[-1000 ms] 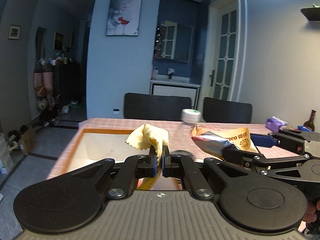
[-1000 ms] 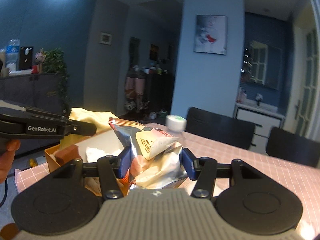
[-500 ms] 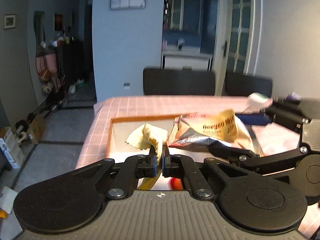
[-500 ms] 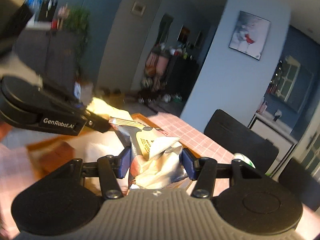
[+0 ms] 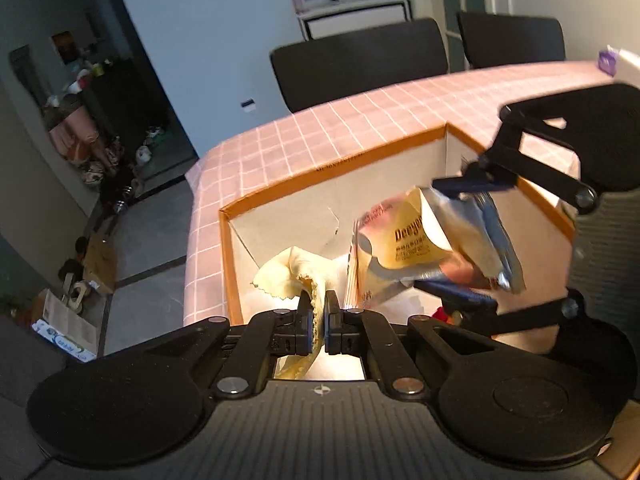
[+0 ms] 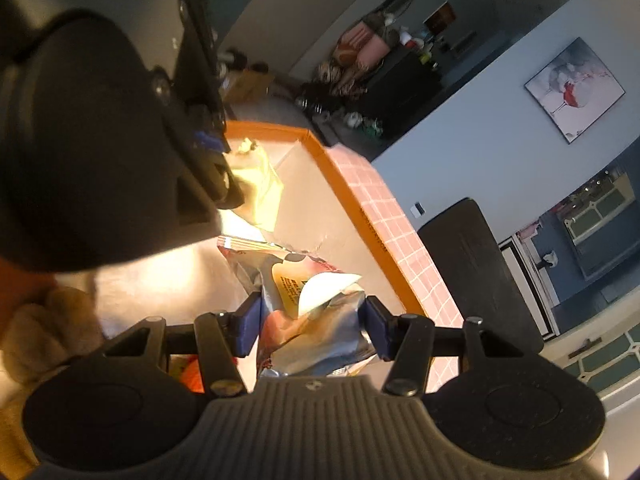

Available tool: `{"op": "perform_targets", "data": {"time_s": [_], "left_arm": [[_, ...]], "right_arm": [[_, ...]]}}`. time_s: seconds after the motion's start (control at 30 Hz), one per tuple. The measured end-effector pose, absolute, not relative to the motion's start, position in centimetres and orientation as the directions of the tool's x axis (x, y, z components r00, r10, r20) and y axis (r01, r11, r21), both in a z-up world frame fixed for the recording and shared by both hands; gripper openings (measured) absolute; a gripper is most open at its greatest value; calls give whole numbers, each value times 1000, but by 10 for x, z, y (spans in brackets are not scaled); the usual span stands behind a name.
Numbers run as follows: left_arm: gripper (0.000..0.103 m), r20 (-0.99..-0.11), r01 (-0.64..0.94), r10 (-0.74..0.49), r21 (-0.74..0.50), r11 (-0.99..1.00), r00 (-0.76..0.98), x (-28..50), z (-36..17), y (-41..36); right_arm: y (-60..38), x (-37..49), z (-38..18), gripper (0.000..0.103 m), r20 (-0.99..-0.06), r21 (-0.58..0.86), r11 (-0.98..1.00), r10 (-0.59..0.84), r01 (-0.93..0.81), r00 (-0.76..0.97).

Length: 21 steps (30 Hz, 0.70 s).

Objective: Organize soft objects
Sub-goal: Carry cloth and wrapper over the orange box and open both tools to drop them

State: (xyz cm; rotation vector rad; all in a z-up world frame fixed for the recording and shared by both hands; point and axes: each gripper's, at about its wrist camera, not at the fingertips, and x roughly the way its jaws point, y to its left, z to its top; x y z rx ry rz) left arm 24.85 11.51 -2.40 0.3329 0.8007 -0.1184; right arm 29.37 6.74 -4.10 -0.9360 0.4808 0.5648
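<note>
My left gripper is shut on a pale yellow cloth and holds it over the orange-rimmed cardboard box. My right gripper is shut on a crinkled foil snack bag and holds it over the same box. In the left wrist view the bag hangs to the right of the cloth, with the right gripper around it. In the right wrist view the left gripper fills the upper left, with the cloth at its tip.
The box sits on a table with a pink checked cloth. Two black chairs stand behind the table. A red-orange item and a tan soft object lie low in the box. A purple item lies at the far right.
Both grippers tilted downward and moved over the box, carrying the cloth and the snack bag lower toward its inside. Both stay shut on their loads.
</note>
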Motion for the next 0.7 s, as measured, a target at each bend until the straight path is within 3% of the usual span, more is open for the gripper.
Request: {"op": "perform_targets", "data": {"time_s": [0.17,0.47,0.6,0.7], "left_arm": [[5,-736,285,34,304,909,676,260,-36,115],[10,-775,295,44,292,910,630,276,-43,120],[12,-767,297,52,309,903,639,273,-46,121],[13,-782,298,49,293,909,621,272,-46,122]], "right_arm": [[78,307,-55,54,-638,-631,434,180,-643,748],[87,319,-64,60,-699,-619,372,140,-691,701],[92,318,-68,61,-686,-641,363,126,-677,717],[94,316,-66,73,-667,-663,356,120,-659,736]]}}
